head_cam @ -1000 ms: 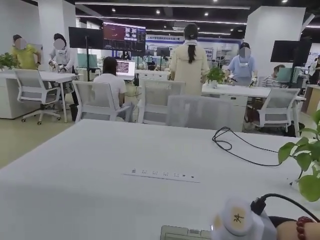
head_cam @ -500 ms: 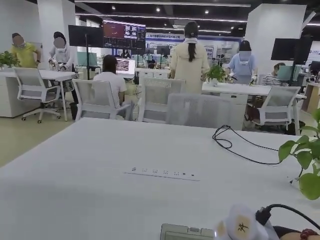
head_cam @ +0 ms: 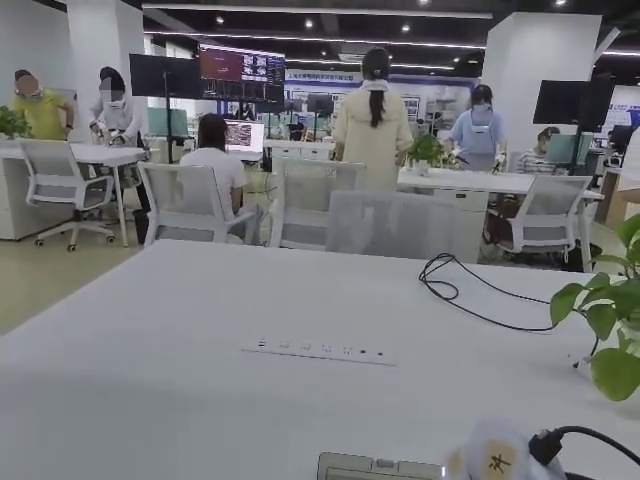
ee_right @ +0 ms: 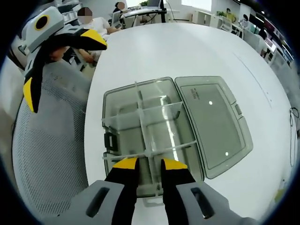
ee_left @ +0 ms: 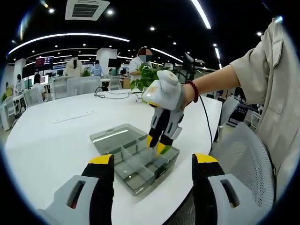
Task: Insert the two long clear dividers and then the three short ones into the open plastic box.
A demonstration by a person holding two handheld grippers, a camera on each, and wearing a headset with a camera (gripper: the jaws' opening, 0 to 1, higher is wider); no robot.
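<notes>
The clear plastic box (ee_right: 140,136) lies open near the table edge, its lid (ee_right: 213,122) flat beside it; the box (ee_left: 136,157) holds several clear dividers that form a grid. My right gripper (ee_right: 149,165) hangs over the box's near end, jaws close together around a clear divider (ee_right: 149,176) that stands in the box. From the left gripper view, the right gripper (ee_left: 157,146) points straight down into the box. My left gripper (ee_left: 153,160) hovers off the table's edge, wide open with nothing in it, and appears as the left gripper (ee_right: 61,65) above a chair. The right gripper's top (head_cam: 495,460) and the lid's edge (head_cam: 375,468) show low in the head view.
A mesh chair (ee_right: 47,150) stands against the table edge by the box. A power strip (head_cam: 318,351), a black cable (head_cam: 470,295) and a potted plant (head_cam: 605,320) sit farther out on the white table (head_cam: 150,350). Several people work at desks beyond.
The top of the right gripper has sunk lower and a little to the right in the head view, and the wrist with the red bracelet has dropped out of the picture.
</notes>
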